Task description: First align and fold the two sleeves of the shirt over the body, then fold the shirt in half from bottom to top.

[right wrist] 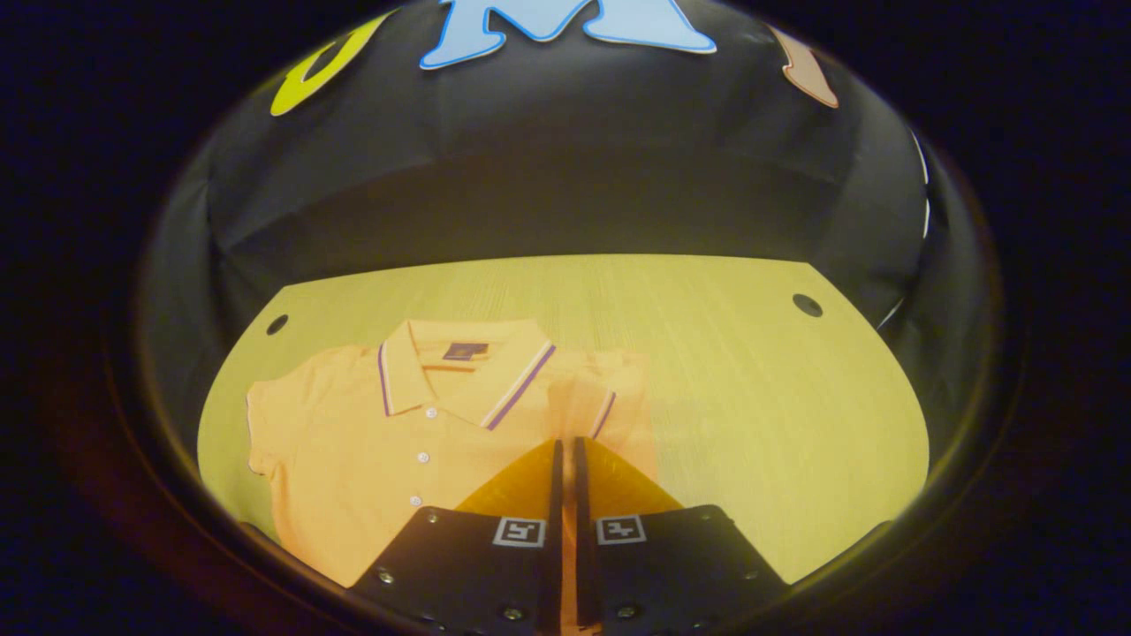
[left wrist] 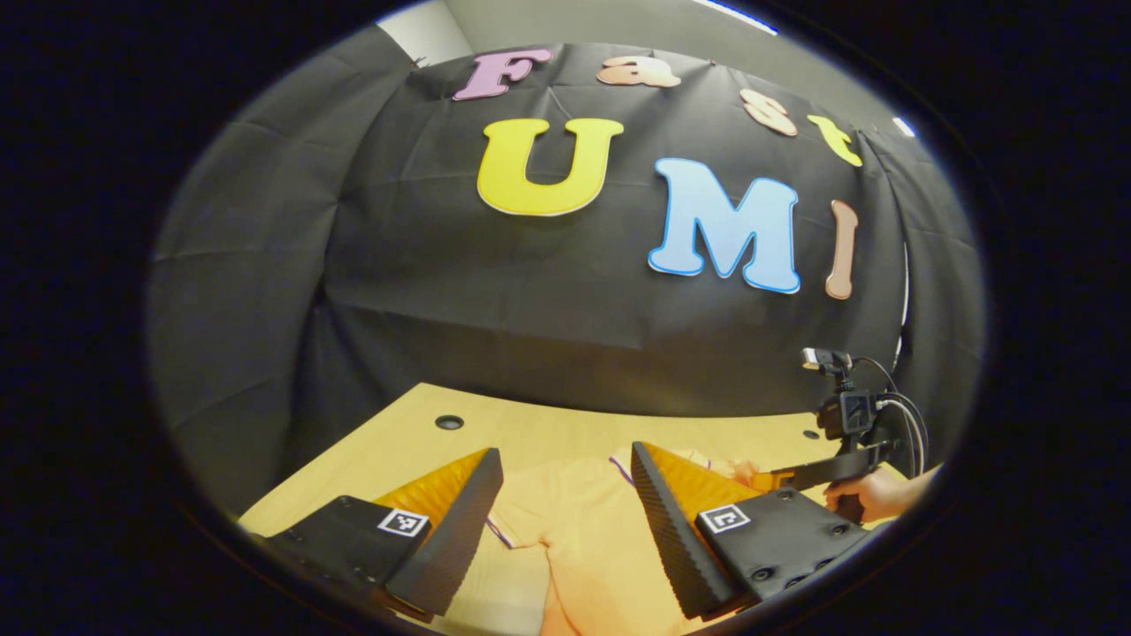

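Pale wood table (right wrist: pixel 707 353), black cloth wall behind it on every side.

Right gripper view, nearest first: my right gripper (right wrist: pixel 566 450) has its 2 fingers drawn almost together, only a thin slit between them. A strip of orange fabric shows in that slit, and the right sleeve (right wrist: pixel 590 402) hangs lifted just past the tips, so I read it as pinched on the sleeve. Beyond the tips lies the shirt (right wrist: pixel 353 442), an orange polo, flat on the table, front up. Its collar (right wrist: pixel 459 375) with striped edges points toward the far wall, a small dark label inside the neck. 2 white buttons visible on the placket. The left sleeve (right wrist: pixel 265 424) lies spread out flat at the left edge of the view. Farther on, bare table with 2 round holes near its back corners.

Left gripper view: my left gripper (left wrist: pixel 565 473) stands wide, nothing between the fingers, hovering above the shirt (left wrist: pixel 574 521). Off to the right, farther along the table (left wrist: pixel 530 424), my right gripper (left wrist: pixel 778 481) and the hand (left wrist: pixel 870 495) holding it, at the shirt's edge.
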{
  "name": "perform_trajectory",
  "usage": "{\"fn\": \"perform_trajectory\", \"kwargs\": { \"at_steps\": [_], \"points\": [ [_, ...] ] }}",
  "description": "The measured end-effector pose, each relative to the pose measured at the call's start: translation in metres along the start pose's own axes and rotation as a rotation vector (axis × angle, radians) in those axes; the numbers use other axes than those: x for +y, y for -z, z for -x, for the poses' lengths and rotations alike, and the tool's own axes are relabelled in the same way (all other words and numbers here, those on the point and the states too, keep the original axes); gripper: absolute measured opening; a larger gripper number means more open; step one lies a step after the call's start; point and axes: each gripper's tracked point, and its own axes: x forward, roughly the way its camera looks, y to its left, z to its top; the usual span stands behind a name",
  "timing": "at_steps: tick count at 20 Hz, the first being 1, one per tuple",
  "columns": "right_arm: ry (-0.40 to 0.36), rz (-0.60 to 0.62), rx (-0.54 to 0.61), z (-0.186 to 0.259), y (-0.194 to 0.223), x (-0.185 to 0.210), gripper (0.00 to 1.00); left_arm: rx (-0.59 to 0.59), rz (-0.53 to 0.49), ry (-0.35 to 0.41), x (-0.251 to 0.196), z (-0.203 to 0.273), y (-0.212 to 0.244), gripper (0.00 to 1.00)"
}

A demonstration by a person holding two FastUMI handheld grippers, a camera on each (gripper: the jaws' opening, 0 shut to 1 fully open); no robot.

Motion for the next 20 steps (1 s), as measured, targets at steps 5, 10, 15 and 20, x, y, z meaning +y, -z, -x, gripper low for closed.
{"fn": "perform_trajectory", "kwargs": {
  "at_steps": [5, 10, 15, 20],
  "points": [
    [-0.013, -0.002, -0.008, 0.005, 0.002, 0.007, 0.24, 0.019, 0.001, -0.001, 0.000, -0.014, 0.003, 0.96],
    [-0.031, -0.006, -0.070, 0.043, -0.009, 0.011, 0.70, 0.066, -0.002, -0.024, 0.012, -0.030, 0.021, 0.94],
    [-0.026, 0.033, -0.220, 0.118, -0.034, 0.016, 0.93, 0.127, 0.002, -0.058, 0.042, -0.051, 0.059, 0.96],
    [0.014, 0.026, -0.321, 0.196, -0.037, 0.015, 0.93, 0.193, -0.007, -0.112, 0.072, -0.100, 0.101, 0.95]
  ]
}}
